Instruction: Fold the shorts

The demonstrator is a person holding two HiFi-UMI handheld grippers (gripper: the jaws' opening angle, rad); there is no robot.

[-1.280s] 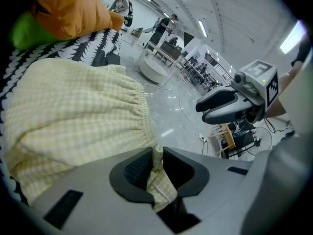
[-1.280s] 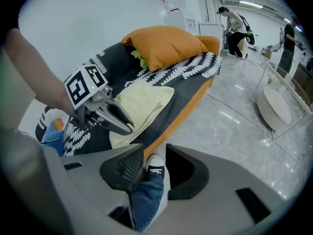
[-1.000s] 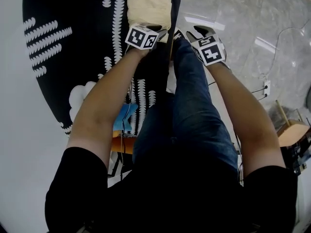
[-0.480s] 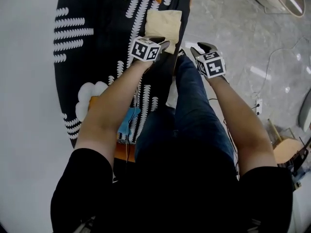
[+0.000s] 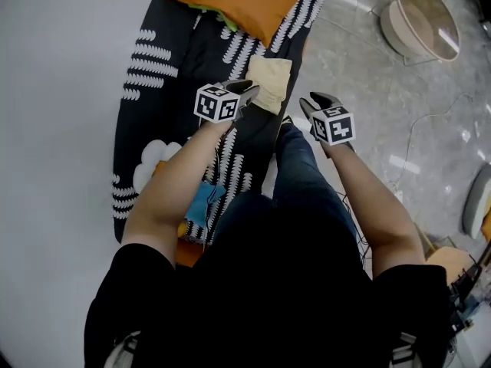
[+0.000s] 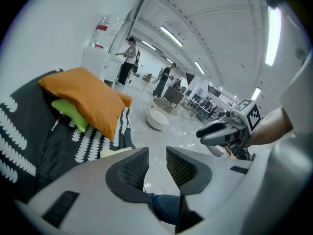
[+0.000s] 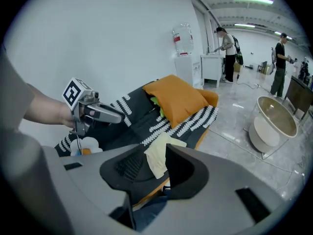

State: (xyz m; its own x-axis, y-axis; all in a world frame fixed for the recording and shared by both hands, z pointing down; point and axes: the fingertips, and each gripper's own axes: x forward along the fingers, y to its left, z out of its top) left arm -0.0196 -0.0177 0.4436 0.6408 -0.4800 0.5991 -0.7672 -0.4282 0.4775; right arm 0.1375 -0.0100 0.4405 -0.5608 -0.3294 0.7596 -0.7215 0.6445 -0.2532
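The cream shorts (image 5: 268,83) lie folded in a small rectangle near the right edge of the black, white-patterned cover (image 5: 169,75). My left gripper (image 5: 247,90) hovers above the shorts' left side, jaws apart and empty; in its own view (image 6: 157,155) only floor shows between them. To the right, over the floor, my right gripper (image 5: 311,103) also hangs open. Through its jaws (image 7: 156,146) I see the shorts (image 7: 156,156) well below, untouched. A sliver of the shorts (image 6: 115,152) peeks over the left jaw.
An orange pillow (image 5: 245,2) on a green item (image 7: 155,101) lies at the cover's far end. A round white basin (image 5: 420,21) stands on the marble floor to the right. The person's jeans-clad legs (image 5: 299,175) stand by the cover's edge. People stand far off by a counter (image 7: 225,38).
Both grippers have lifted up and away from the folded shorts, which stay on the cover. The head view has swung up, bringing the orange pillow and the basin into sight.
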